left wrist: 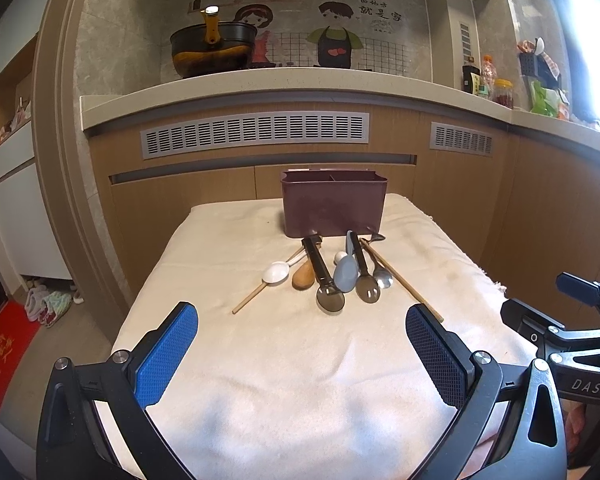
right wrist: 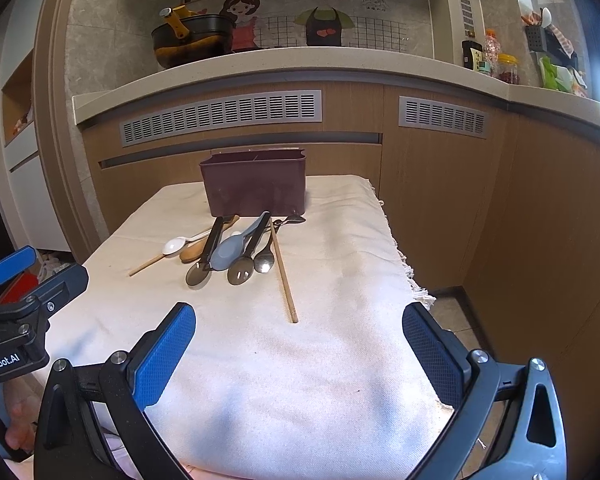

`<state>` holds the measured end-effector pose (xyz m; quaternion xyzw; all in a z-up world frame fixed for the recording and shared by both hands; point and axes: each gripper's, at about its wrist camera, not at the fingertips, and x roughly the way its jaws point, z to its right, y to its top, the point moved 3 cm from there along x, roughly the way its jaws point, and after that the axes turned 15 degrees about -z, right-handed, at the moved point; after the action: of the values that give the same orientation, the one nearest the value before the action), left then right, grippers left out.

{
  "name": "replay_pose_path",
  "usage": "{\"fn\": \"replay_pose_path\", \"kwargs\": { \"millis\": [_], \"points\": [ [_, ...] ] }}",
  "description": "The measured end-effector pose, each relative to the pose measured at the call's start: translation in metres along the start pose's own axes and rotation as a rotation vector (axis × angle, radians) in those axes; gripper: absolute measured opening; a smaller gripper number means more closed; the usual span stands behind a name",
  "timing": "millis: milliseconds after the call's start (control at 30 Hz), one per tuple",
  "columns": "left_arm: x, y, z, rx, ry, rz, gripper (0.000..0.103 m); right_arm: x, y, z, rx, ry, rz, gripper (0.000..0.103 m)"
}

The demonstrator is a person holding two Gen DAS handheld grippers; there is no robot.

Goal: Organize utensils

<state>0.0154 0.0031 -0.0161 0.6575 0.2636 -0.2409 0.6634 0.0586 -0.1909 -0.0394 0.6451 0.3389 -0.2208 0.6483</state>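
Grippers hover level, jaws spread, above cloth.

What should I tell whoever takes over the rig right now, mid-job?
Left gripper: open, empty, hovering over the near end of the cream cloth.
Right gripper: open, empty, hovering beside it.
The dark maroon plastic divided caddy stands at the cloth's far end; no utensil shows above its rim.
In front of it lies the pile: white plastic spoon, wooden spoon, black-handled round utensil, grey-blue plastic spoon, slotted metal spoon, small metal spoon, two wooden chopsticks.
Done: apparently nothing.
Left: move every utensil into the caddy.
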Motion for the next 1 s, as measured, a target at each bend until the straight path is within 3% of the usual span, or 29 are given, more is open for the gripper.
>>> {"fn": "replay_pose_path", "kwargs": {
  "millis": [1000],
  "points": [
    [0.0079, -0.0035, 0.0049, 0.02, 0.007, -0.027, 0.103, -0.0048, 0.0044, -0.0004, -0.005, -0.002, 0.025, 0.103]
  ]
}}
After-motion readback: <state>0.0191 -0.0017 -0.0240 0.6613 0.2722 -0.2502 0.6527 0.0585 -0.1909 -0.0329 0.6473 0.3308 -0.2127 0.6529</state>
